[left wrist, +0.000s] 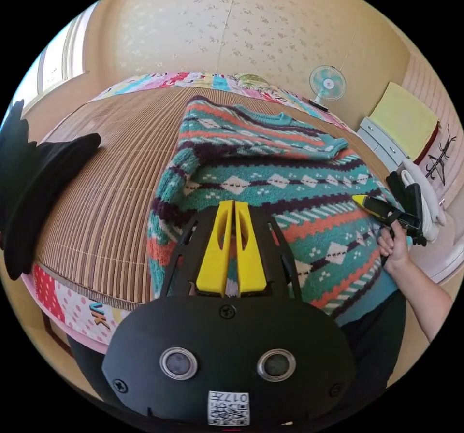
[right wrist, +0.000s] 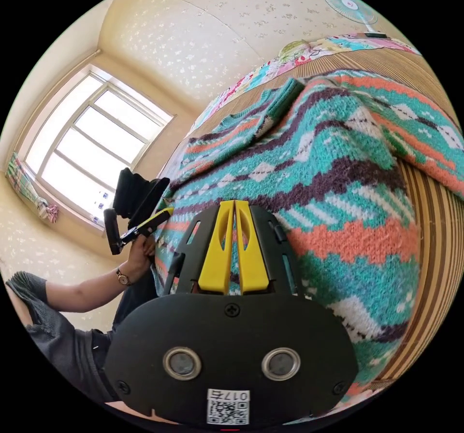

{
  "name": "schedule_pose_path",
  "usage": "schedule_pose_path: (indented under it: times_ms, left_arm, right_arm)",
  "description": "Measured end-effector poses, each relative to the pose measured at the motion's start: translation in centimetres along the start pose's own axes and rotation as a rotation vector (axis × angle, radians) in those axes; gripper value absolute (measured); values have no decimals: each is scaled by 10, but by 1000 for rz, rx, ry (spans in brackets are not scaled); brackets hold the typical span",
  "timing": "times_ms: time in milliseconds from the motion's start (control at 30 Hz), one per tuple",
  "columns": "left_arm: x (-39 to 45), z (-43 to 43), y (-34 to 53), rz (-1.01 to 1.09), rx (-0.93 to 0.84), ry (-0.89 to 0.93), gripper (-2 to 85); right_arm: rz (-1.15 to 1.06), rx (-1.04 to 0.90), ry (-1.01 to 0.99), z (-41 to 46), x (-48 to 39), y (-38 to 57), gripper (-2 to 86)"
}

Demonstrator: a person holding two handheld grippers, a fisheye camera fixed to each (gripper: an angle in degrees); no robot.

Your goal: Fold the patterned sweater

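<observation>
- Left gripper [left wrist: 234, 203] jaws pressed together, right gripper [right wrist: 234, 203] likewise; whether either pinches knit, we cannot tell.
- Patterned sweater [left wrist: 270, 181] lies on the bamboo mat [left wrist: 111, 162].
- We judge it thick, soft, floppy: grab at hem corners.

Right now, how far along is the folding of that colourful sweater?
Early to midway. Done: one sleeve lies folded across the patterned sweater, which is spread on the bamboo mat. In hand: the left gripper and right gripper both sit at the near hem, jaws together, seemingly pinching it. Left: folding the body over into a compact stack.
</observation>
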State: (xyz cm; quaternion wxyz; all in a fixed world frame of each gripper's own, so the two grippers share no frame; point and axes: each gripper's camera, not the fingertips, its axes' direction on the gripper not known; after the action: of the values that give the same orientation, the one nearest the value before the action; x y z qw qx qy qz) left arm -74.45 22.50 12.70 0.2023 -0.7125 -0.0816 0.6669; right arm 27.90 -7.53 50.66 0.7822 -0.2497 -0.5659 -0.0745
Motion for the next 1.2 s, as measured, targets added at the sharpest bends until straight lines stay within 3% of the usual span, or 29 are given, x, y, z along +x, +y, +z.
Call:
schedule_pose_path:
  times_ms: [100,267,400,500,633,800,867,967,1067,1200]
  left_arm:
    - [1,4,5,23,11,-20,-9]
    - [-23,12,13,-13,29,65,-10]
    - [-25,18,19,-4,44,41,-10]
    - [-32,24,21,-11,40,59,-10]
    - [-36,32,23,-10,36,53,-10]
    - [-33,40,25,7,38,14,-10]
    - [-34,42,26,7,38,13,-10]
    - [-35,46,27,10,37,8,-10]
    - [-35,50,28,12,36,1,-10]
    - [-30,58,30,27,33,-33,-10]
  right_arm:
    - [74,317,-40,-72,-3,25,13]
    - [613,662,-80,-169,101,92,80]
    - [749,666,-184,-188,165,88,112]
    - [801,567,-54,-203,180,43,90]
    - [507,606,159,-227,85,-64,38]
    - [-124,499,145,-130,-115,-158,20]
    - [-332,353,75,-29,-184,-159,28]
    - [-413,37,5,128,-205,-128,49]
    - [-257,-298,-11,259,-164,-79,66]
    - [-175,-219,-160,272,-132,-36,72]
